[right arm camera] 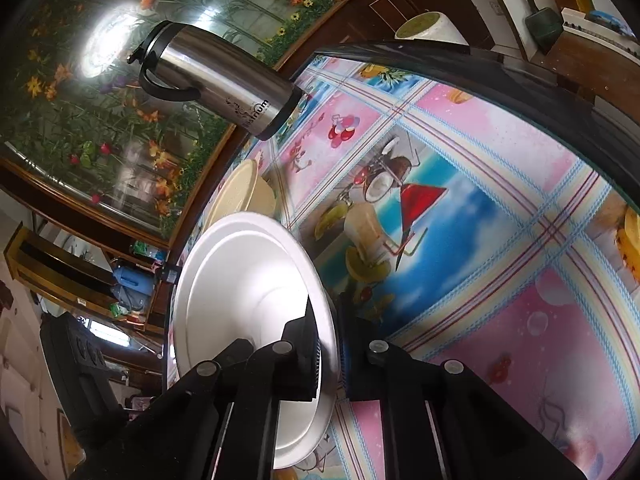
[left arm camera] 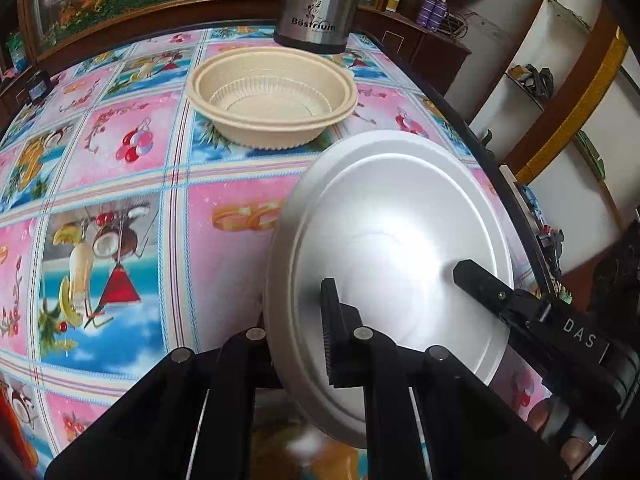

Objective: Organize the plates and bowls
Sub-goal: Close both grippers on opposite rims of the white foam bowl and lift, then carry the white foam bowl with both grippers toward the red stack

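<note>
white plate [left arm camera: 392, 216] | both jaws clamped | far rim-side pads hidden

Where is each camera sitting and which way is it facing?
Left wrist: on the left claw, facing down across the table toward the beige bowls; the right claw shows too.
Right wrist: on the right claw, rolled sideways, facing along the tablecloth; own fingers only.
Shared: white plate pinched by both, bowls, steel flask.
</note>
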### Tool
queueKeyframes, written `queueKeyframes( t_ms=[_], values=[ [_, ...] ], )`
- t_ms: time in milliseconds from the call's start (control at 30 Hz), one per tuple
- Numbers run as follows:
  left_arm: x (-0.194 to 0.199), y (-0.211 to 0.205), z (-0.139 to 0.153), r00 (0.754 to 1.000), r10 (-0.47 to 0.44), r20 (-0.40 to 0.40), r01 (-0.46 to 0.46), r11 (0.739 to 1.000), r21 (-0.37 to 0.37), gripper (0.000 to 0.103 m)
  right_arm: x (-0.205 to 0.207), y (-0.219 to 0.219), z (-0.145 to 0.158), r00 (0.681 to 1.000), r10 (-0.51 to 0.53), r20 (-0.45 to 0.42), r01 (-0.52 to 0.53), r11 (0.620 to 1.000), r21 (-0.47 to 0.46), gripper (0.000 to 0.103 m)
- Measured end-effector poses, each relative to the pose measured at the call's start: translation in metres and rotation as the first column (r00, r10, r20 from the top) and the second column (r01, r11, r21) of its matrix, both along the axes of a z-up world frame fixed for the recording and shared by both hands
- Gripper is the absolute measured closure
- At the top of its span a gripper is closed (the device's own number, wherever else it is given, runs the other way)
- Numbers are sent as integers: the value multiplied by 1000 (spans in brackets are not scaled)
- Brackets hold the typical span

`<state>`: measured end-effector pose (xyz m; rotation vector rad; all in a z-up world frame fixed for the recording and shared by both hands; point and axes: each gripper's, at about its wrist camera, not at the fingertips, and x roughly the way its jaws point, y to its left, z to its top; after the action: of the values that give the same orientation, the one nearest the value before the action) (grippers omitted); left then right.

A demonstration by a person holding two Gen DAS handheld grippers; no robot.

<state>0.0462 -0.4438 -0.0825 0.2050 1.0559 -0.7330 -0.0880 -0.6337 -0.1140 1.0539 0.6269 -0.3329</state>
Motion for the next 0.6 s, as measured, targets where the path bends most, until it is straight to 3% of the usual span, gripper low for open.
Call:
queueKeyframes(
  t_ms=[333,600],
  values=[
    [-15,41,2,1000,14,15,-14,1000,13,94,-14,31,-5,999,16,47,-16,1000,10,94],
    [-20,102,1,997,76,13,-76,997,12,94,-9,74,-10,996,70,63,-73,997,40,94]
  ],
)
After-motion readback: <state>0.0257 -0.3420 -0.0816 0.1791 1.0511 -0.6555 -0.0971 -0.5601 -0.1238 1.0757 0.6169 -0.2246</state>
